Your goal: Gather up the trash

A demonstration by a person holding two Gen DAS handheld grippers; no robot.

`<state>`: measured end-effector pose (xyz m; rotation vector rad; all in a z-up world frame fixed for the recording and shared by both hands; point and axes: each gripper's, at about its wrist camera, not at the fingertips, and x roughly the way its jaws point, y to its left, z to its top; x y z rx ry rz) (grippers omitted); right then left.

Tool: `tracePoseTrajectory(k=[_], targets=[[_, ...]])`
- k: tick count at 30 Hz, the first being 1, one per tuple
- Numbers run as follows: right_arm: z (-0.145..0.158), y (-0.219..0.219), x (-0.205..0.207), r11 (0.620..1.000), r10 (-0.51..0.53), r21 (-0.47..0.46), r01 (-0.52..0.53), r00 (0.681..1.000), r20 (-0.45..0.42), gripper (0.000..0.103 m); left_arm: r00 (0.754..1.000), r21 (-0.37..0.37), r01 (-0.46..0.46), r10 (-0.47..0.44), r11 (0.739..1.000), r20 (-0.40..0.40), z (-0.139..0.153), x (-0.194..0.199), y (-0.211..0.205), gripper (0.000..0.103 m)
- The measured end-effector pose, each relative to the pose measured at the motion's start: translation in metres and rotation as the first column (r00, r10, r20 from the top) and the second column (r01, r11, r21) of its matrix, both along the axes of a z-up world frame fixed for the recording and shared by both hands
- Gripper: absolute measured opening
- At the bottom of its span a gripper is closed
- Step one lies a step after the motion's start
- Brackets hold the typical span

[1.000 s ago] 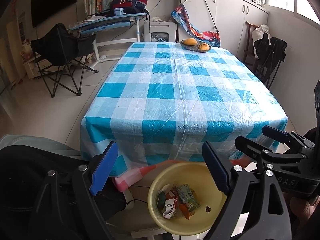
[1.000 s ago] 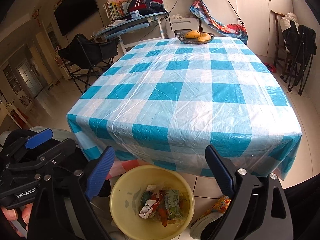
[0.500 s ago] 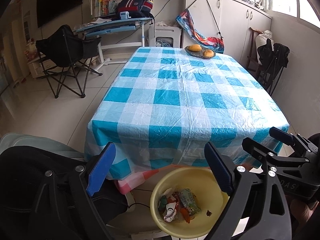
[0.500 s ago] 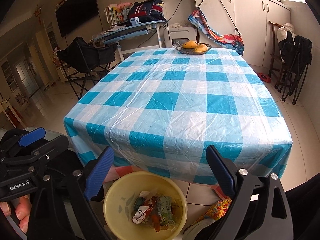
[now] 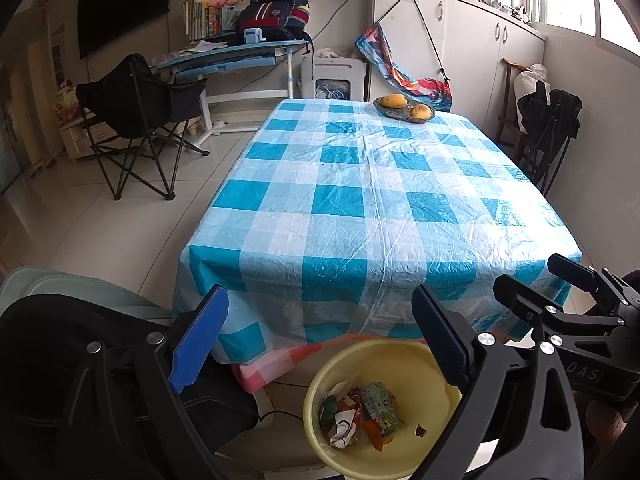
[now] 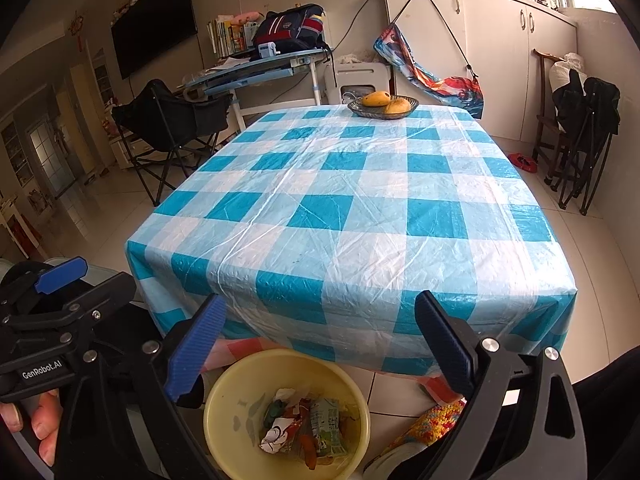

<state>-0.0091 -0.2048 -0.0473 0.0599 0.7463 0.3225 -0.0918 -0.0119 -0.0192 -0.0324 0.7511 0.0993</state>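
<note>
At six o'clock in both wrist views a yellow bin (image 5: 404, 364) stands on the tiled floor just below the table's near edge, holding crumpled wrappers (image 5: 362, 416). At twelve o'clock, on the far end of the blue-checked tablecloth (image 5: 360, 208), a dark bowl (image 6: 383, 107) holds two mangoes (image 6: 376, 99). The left gripper (image 5: 320, 344) has nothing between its jaws, which are opening; the right gripper (image 6: 320, 344) is spread wide and empty. A folding chair (image 5: 136, 120) stands at ten o'clock and white cabinets (image 6: 500, 60) at one o'clock.
</note>
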Motion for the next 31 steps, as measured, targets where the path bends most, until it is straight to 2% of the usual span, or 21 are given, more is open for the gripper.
tracePoseTrajectory(k=[4,11,16,19,21,25,31], targets=[[0.0,0.0,0.0,1.0,0.0,0.0,0.0,1.0,-0.002,0.092,1.0,0.057,-0.007,0.007,0.998,-0.004,0.001,0.003,-0.004,0.096],[0.001,0.001,0.0,1.0,0.003,0.005,-0.003,1.0,-0.001,0.092,1.0,0.053,-0.006,0.006,0.999,0.001,0.002,0.004,-0.003,0.096],[0.001,0.002,0.0,1.0,0.004,-0.003,-0.004,1.0,-0.004,0.092,0.997,0.015,-0.021,0.019,1.0,0.08,0.006,-0.002,0.004,0.096],[-0.001,0.004,0.001,1.0,0.004,-0.015,-0.004,1.0,-0.005,0.092,0.995,0.04,-0.009,0.005,0.999,0.096,0.011,-0.004,0.003,0.096],[-0.002,0.005,0.002,1.0,0.002,-0.023,-0.002,1.0,-0.005,0.092,0.997,0.03,-0.005,0.003,1.0,0.083,0.011,-0.002,0.005,0.096],[-0.004,0.007,0.003,0.999,0.001,-0.038,-0.001,1.0,-0.004,0.092,1.0,-0.02,-0.01,0.01,1.0,0.001,0.004,0.009,0.011,0.096],[-0.009,0.008,0.004,0.999,-0.001,-0.05,0.0,1.0,-0.012,0.092,0.999,-0.047,-0.028,0.027,0.999,-0.026,-0.002,0.013,0.018,0.096]])
